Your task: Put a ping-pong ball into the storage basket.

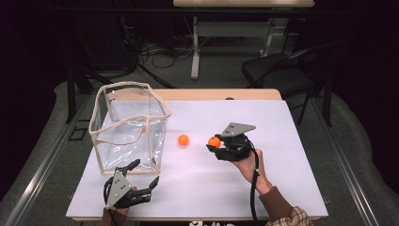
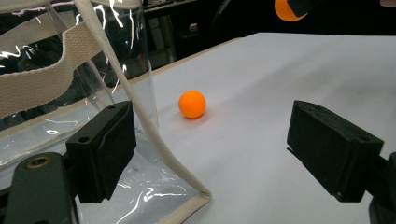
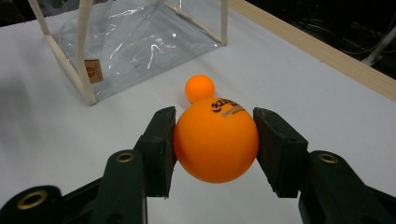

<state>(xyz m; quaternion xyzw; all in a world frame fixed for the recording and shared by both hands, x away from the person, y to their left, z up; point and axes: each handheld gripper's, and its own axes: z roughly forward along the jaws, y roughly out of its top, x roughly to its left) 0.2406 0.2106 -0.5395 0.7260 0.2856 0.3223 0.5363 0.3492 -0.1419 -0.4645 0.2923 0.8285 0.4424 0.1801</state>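
Note:
My right gripper [image 1: 215, 144] is shut on an orange ball [image 3: 216, 139], held a little above the white table cover right of centre; the same held ball [image 1: 214, 141] shows in the high view. A second orange ball [image 1: 183, 140] lies loose on the cover, between the held ball and the clear bag [image 1: 129, 125]; this loose ball [image 2: 192, 103] shows ahead in the left gripper view and again beyond the held ball [image 3: 200, 87]. My left gripper [image 1: 145, 175] rests near the table's front left edge, open, jaws wide apart, beside the bag's front corner [image 2: 201, 200].
The clear plastic bag with cream fabric trim stands open-topped at the left of the white cover [image 1: 282, 141]. Behind the table are a black chair [image 1: 277, 70], a desk leg and cables on the floor.

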